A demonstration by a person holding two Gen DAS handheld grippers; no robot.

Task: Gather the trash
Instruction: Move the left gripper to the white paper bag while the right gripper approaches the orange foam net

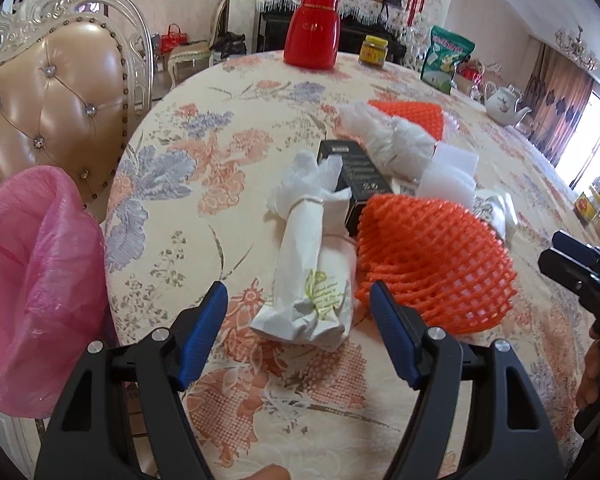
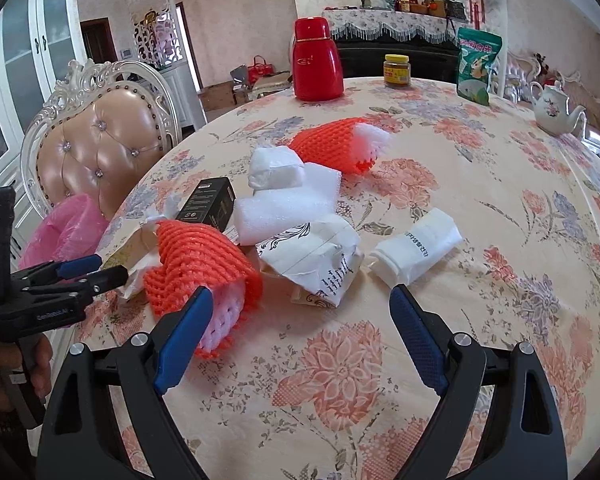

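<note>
A heap of trash lies on the floral table (image 1: 236,128): a rolled white paper wrapper (image 1: 312,276), an orange foam net (image 1: 428,264), a black box (image 1: 356,184), white foam pieces (image 2: 284,204), a printed paper bag (image 2: 320,256), a white bottle (image 2: 416,250) and a second orange net (image 2: 340,146). My left gripper (image 1: 298,300) stands open, its fingertips just short of the wrapper's near end. My right gripper (image 2: 302,308) is open above the tablecloth, its left finger (image 2: 184,340) beside the near orange net (image 2: 200,264). A pink bag (image 1: 32,280) hangs open at the table's left edge.
At the far side stand a red flask (image 1: 312,28), a yellow-lidded jar (image 1: 374,52), a green pouch (image 1: 444,58) and a white teapot (image 1: 504,104). A padded chair (image 1: 48,104) stands behind the pink bag. A hand (image 2: 8,372) holds the left gripper.
</note>
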